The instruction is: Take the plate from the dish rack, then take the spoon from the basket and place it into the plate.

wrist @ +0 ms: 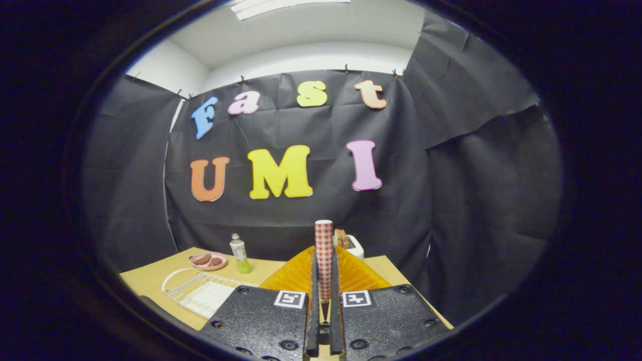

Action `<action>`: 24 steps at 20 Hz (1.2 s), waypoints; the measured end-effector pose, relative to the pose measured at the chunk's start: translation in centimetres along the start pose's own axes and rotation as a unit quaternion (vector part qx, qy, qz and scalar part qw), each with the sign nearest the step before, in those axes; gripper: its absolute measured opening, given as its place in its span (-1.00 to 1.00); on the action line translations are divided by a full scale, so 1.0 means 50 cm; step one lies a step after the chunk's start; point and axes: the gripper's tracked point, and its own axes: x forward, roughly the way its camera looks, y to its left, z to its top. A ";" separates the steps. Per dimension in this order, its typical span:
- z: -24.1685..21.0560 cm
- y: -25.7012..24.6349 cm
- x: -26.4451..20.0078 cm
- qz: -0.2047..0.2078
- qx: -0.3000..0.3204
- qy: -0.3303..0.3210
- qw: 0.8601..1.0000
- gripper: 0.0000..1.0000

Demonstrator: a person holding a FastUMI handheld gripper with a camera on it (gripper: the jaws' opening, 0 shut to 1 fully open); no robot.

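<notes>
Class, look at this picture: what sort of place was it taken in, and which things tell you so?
Probably a staged kitchen corner in a cloth-walled booth. A toaster, a dish rack and a small plate of food sit on a table. The gripper jaws are shut on a checked-handled spoon.

We see even, fairly dim booth light from a ceiling fixture (281, 6) overhead, which glares white. The dark cloth wall (451, 200) soaks up light, while the tan table (160, 278) (brightest surface) stays clear. Fisheye bending curves the edges; the near gripper (324, 301) fingers look slightly soft, shadows faint.
</notes>
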 end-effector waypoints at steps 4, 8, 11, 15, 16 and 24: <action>0.018 0.122 -0.102 0.031 -0.017 -0.027 0.999 -0.73; -0.049 0.252 -0.165 0.063 -0.025 -0.035 0.997 -0.74; -0.155 0.334 -0.179 0.084 -0.026 -0.029 0.996 -0.73; -0.293 0.396 -0.190 0.057 -0.013 -0.001 0.998 -0.71; -0.310 0.415 -0.184 0.058 -0.021 -0.007 0.998 -0.71; -0.442 0.442 -0.171 0.047 0.003 0.032 0.998 -0.64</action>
